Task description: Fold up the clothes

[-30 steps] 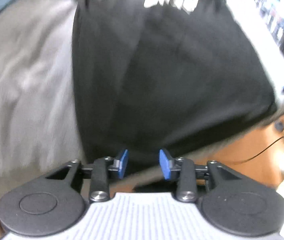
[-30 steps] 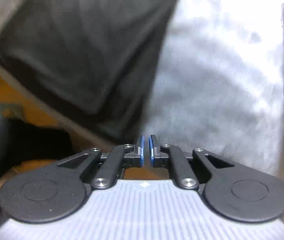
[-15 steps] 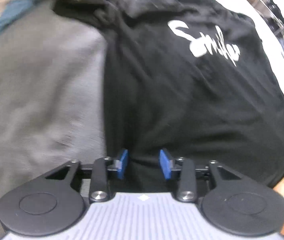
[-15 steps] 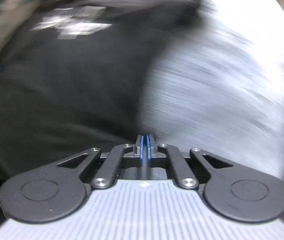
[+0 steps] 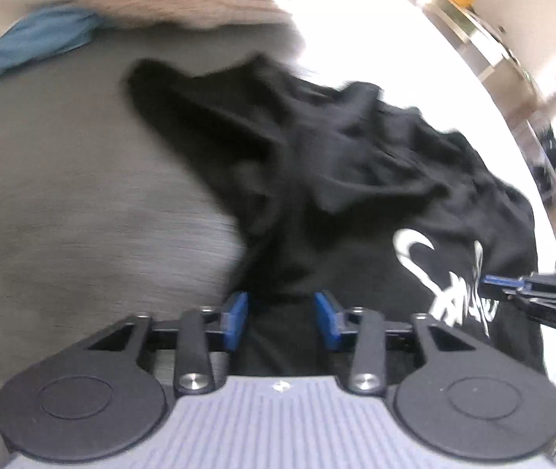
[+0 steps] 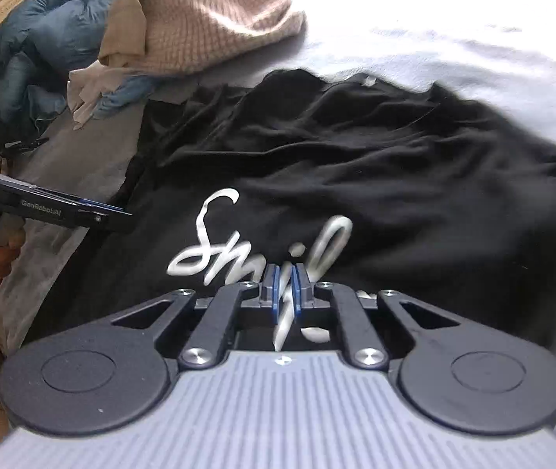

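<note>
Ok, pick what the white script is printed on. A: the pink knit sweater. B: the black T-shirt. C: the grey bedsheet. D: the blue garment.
B: the white script runs across the black T-shirt spread on the bed, while the pink knit sweater and the blue garment lie heaped beyond it.

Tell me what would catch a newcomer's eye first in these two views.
The black T-shirt with white script lettering lies rumpled across the grey bedcover. Behind it, a heap holds a beige knitted sweater and blue clothing. The left hand-held gripper is closing just above the shirt.
</note>
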### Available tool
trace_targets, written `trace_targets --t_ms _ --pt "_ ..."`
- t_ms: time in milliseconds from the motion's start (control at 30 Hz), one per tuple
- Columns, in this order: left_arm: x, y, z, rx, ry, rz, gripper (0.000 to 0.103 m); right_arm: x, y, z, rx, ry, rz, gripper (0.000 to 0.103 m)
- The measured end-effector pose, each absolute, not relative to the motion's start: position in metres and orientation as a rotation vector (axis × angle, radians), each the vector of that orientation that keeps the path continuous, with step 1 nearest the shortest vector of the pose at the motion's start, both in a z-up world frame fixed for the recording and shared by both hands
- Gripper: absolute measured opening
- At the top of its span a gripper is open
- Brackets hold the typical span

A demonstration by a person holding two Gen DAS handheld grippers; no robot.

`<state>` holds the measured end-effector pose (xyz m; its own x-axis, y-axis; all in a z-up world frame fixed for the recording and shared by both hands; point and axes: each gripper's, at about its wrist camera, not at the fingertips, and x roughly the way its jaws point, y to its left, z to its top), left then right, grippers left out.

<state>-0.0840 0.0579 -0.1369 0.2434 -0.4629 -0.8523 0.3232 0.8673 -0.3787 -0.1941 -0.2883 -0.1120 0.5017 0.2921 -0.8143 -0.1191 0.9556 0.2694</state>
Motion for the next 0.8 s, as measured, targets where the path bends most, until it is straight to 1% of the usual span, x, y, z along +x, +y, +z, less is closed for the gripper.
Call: trace_targets --t_ms 33,67,100,133,200,233,300,367,400,433,467,500,567,633,700,767,800 --pt "-0.077 0.071 -0.137 -0.162 1.218 -0.518 0.036 -0.189 -0.297 -0.119 0.161 1.055 0.184 0.006" --pt "-0.071 0.082 -0.136 -0.183 1.216 -0.490 0.040 -0.186 -0.312 -0.123 0.175 1.073 0.116 0.004" --pt "-0.065 0.093 -0.134 -0.197 1.203 -0.456 0.041 -0.187 -0.328 -0.118 0.230 1.067 0.063 0.003" --pt "-0.059 0.102 -0.133 -0.221 1.194 -0.428 0.041 -0.187 -0.339 -0.111 0.230 1.063 -0.024 0.005" --pt "-0.047 0.114 -0.132 -0.294 1.186 -0.397 0.042 -0.183 -0.352 -0.097 0.181 1.047 -0.177 0.007" --pt "-0.042 0.113 -0.133 -0.325 1.181 -0.395 0.046 -0.179 -0.348 -0.088 0.181 1.022 -0.181 0.009" --pt "-0.031 0.111 -0.135 -0.385 1.171 -0.392 0.050 -0.173 -0.339 -0.069 0.197 0.968 -0.170 0.009" --pt "-0.019 0.107 -0.138 -0.447 1.165 -0.389 0.056 -0.158 -0.311 -0.058 0.209 0.923 -0.088 0.010" --pt "-0.012 0.103 -0.141 -0.479 1.170 -0.385 0.062 -0.144 -0.291 -0.056 0.211 0.902 -0.037 0.010" --pt "-0.006 0.099 -0.145 -0.506 1.172 -0.377 0.069 -0.130 -0.270 -0.057 0.218 0.884 0.025 0.015" --pt "-0.002 0.096 -0.149 -0.526 1.171 -0.363 0.070 -0.115 -0.251 -0.058 0.231 0.869 0.078 0.018" --pt "0.002 0.093 -0.152 -0.539 1.166 -0.352 0.070 -0.100 -0.232 -0.060 0.246 0.854 0.128 0.023" --pt "0.008 0.087 -0.155 -0.545 1.142 -0.340 0.072 -0.072 -0.196 -0.067 0.259 0.835 0.216 0.025" --pt "0.011 0.082 -0.157 -0.536 1.121 -0.332 0.072 -0.047 -0.164 -0.074 0.242 0.831 0.287 0.030" --pt "0.013 0.077 -0.157 -0.516 1.099 -0.328 0.071 -0.024 -0.138 -0.081 0.214 0.850 0.332 0.033" --pt "0.013 0.071 -0.156 -0.461 1.073 -0.328 0.058 -0.005 -0.122 -0.096 0.186 0.884 0.358 0.033" --pt "0.013 0.068 -0.156 -0.431 1.061 -0.329 0.039 0.001 -0.116 -0.104 0.162 0.900 0.358 0.033"
